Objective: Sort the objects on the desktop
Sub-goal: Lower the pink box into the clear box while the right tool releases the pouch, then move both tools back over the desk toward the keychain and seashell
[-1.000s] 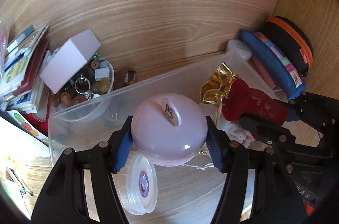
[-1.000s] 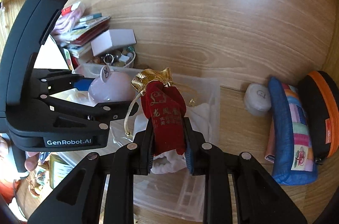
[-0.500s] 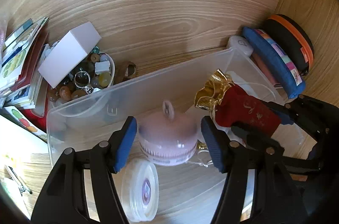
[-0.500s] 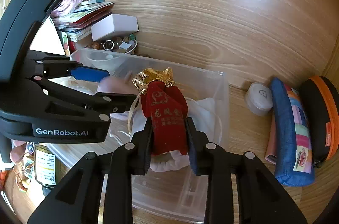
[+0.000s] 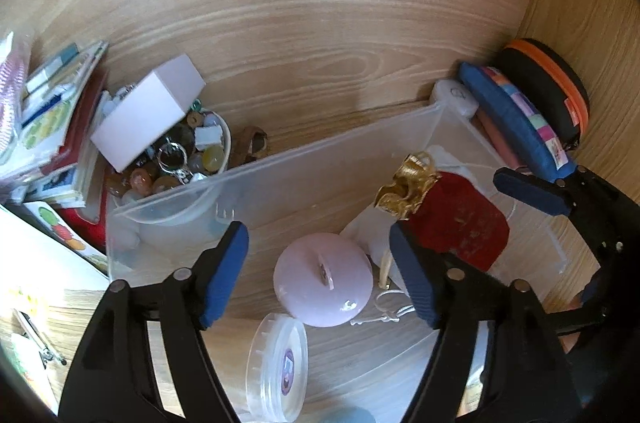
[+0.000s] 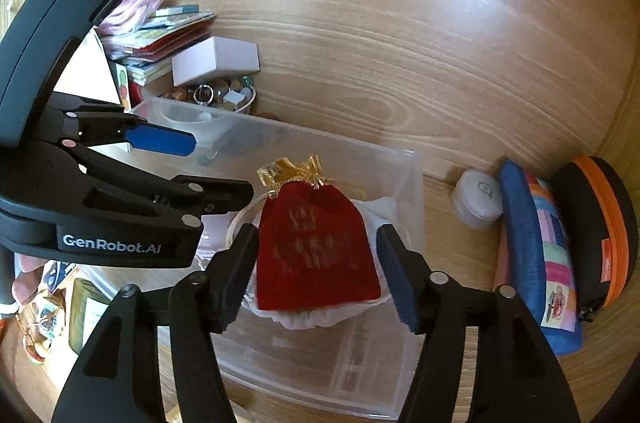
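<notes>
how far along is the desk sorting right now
Done: the pink round case and the red pouch both lie inside the clear plastic bin. In hand: nothing. The left tool and right tool have just been opening, with clear gaps beside each item. Left: the white box, bowl of beads, white round case and zip cases remain outside the bin.

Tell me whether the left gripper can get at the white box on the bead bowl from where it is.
Probably yes. The left gripper is open and empty over the clear bin; the white box sits exposed outside, past the bin's wall, which it must clear.
</notes>
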`<action>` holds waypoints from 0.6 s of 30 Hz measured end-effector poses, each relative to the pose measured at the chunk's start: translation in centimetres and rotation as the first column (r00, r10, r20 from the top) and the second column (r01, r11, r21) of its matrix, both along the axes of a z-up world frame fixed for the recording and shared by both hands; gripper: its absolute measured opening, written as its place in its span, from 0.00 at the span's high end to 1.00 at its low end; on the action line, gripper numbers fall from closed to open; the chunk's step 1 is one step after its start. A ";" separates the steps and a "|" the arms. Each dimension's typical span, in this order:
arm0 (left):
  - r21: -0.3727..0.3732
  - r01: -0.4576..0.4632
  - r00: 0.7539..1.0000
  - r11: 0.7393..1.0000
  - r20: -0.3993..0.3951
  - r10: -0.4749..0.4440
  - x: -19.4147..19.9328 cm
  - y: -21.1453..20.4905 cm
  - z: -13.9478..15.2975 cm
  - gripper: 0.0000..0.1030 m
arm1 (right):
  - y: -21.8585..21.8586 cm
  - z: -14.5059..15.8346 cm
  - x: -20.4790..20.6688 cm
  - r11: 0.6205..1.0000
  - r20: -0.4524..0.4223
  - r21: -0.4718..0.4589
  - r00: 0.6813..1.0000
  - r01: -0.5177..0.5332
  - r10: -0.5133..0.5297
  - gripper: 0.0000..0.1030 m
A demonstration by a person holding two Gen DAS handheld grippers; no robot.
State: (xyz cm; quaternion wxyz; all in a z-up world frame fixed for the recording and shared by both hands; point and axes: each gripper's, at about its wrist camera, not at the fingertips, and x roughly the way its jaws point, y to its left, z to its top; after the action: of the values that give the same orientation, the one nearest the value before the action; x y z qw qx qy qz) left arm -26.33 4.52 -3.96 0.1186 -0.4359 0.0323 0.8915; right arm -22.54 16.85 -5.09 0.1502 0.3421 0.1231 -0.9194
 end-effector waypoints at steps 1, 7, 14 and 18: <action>0.001 0.002 1.000 1.000 -0.008 -0.002 0.2 0.0 0.3 0.28 | 0.0 0.1 0.0 1.000 -0.003 -0.002 1.000 0.000 0.000 0.35; -0.028 -0.013 0.998 1.000 -0.070 0.011 1.3 0.3 1.9 0.17 | 0.2 0.6 0.3 1.000 -0.011 -0.027 1.000 -0.006 0.006 0.20; -0.042 -0.037 0.990 0.998 -0.136 0.031 3.4 -0.6 4.0 0.10 | 0.6 1.6 0.8 0.999 -0.023 -0.047 1.000 -0.016 0.015 0.20; -0.050 -0.056 0.986 0.997 -0.160 0.048 5.0 -1.3 5.1 0.09 | 0.8 3.0 1.5 0.998 -0.037 -0.066 0.999 -0.014 0.012 0.20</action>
State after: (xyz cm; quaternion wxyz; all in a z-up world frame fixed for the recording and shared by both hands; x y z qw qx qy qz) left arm -21.33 3.20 1.16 0.0805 -0.3673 0.0545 0.9250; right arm -21.04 17.67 -2.08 0.1652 0.3193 0.0977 -0.9280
